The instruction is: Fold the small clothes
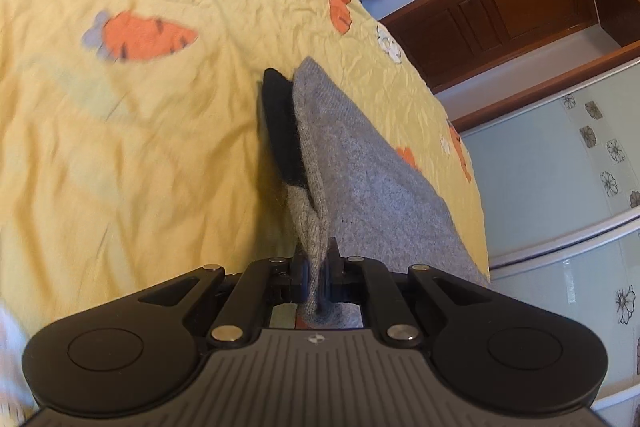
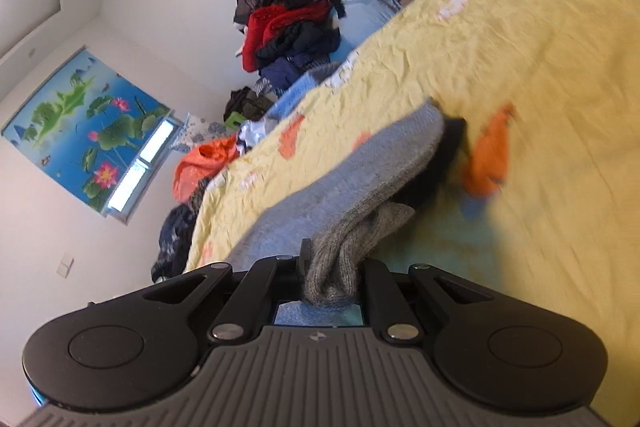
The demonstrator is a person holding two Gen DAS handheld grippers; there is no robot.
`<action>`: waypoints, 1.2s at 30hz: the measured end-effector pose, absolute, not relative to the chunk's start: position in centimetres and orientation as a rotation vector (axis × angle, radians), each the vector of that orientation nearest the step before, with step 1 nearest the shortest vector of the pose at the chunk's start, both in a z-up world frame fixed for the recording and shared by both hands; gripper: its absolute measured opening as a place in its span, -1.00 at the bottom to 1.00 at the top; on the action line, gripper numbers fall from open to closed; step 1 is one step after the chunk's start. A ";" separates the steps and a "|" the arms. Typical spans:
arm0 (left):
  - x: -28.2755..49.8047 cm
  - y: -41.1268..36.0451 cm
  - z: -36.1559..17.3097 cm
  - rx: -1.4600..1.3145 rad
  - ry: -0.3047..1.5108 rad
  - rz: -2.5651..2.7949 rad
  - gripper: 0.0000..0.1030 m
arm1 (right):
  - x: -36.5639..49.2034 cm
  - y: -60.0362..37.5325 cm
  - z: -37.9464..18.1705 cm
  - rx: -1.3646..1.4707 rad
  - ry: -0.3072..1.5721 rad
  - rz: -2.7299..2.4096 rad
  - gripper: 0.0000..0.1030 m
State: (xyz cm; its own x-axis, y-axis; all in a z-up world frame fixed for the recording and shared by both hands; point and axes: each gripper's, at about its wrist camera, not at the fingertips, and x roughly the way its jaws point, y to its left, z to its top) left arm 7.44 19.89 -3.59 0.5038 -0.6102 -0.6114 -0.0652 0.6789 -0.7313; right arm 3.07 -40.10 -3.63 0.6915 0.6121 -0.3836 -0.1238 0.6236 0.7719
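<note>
The left gripper [image 1: 316, 267] pinches the grey sock [image 1: 360, 179] at its cuff; the right gripper [image 2: 332, 267] clamps bunched knit. The sock stretches mid-frame above the yellow bedspread [image 1: 160, 147], whose edge runs right, with open sheet left.

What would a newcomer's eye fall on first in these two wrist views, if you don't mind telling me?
Probably the grey sock with its black toe, stretched out ahead over the yellow carrot-print bedspread and pinched by both the left gripper and the right gripper. Next, in the right wrist view, the heap of dark and red clothes beyond the bed, and the lotus poster on the wall at left.
</note>
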 end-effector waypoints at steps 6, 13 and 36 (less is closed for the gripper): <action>4.7 21.0 -5.7 -0.666 1.050 -0.258 -0.81 | -1.1 -37.9 -6.2 0.657 0.796 0.435 -0.70; 1.1 21.1 -1.4 -0.445 0.937 -0.084 1.00 | -4.5 -36.2 -2.9 0.400 0.753 0.355 0.63; 8.2 0.8 -7.0 -0.035 0.769 -0.001 1.00 | 8.8 -26.2 -7.4 -0.097 0.738 0.232 1.00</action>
State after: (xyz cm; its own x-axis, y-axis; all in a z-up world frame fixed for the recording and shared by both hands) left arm 8.17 0.76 -6.96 0.7189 -0.0132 -0.6950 -0.0123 0.9994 -0.0318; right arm 8.83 -26.23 -7.39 0.7158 0.1751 -0.6760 -0.2433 0.9699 -0.0063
